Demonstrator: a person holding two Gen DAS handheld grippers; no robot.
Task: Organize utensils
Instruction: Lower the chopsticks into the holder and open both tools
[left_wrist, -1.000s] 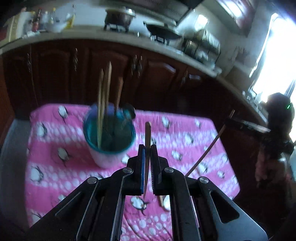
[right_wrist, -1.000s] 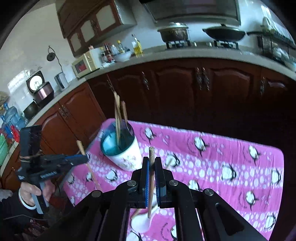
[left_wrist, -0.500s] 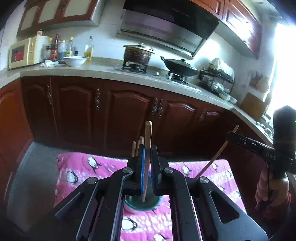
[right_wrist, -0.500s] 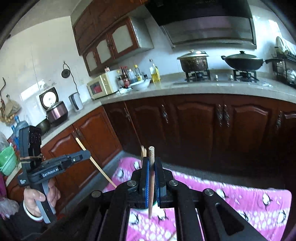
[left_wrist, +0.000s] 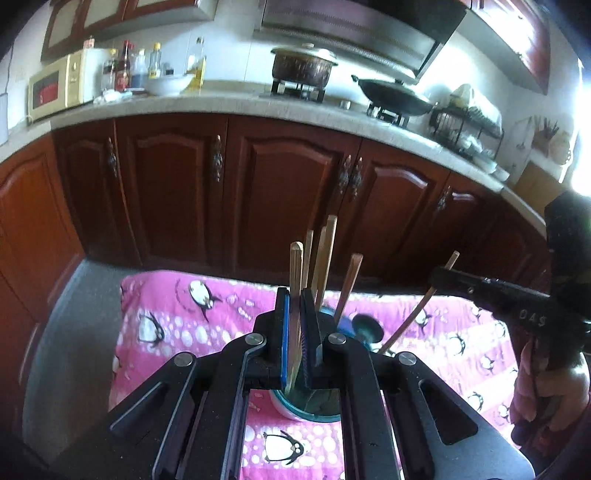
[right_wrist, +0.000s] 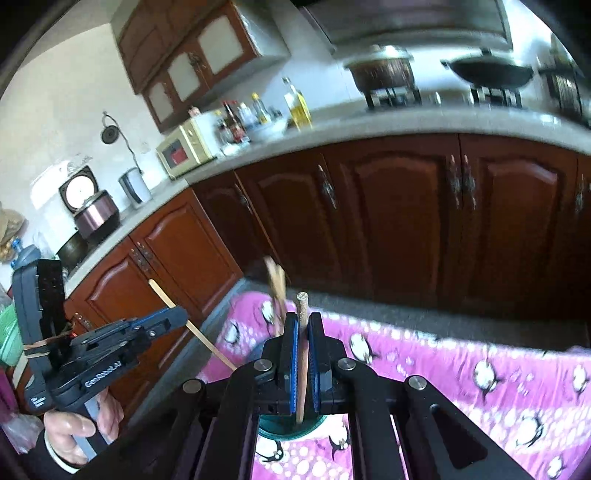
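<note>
left gripper (left_wrist: 294, 332): jaws closed on a flat wooden chopstick (left_wrist: 296, 280), pinched at mid-length, upper end standing clear above the pads, lower end angled down toward the cup (left_wrist: 295, 413).
right gripper (right_wrist: 302, 354): jaws closed on a second chopstick (right_wrist: 303, 332), rounder, pale-tipped, also clamped mid-shaft and near upright; its lower end hangs over the cup's teal rim (right_wrist: 314, 430).
each gripper also shows in the other's view, stick slanting out of it: right one at the edge of the left view (left_wrist: 480, 290), left one, with the hand (right_wrist: 79, 424) on its grip, at the edge of the right view (right_wrist: 140, 328).
cup: white outside, teal inside, sits on the pink penguin-print cloth (left_wrist: 177, 314) over the tabletop, directly below both sets of jaws. several chopsticks (left_wrist: 325, 258) already stand in it, leaning.
handling, my read: sticks are light, stiff and thin, smooth enough to pivot or slip in a flat pinch. mid-shaft hold looks right for control; keep the low tip aimed inside the rim, then let go. the cup looks light, and a sideways knock against the standing sticks could tip it.
beyond: dark wood cabinets (left_wrist: 280, 192), stove with pot and wok on the counter.
</note>
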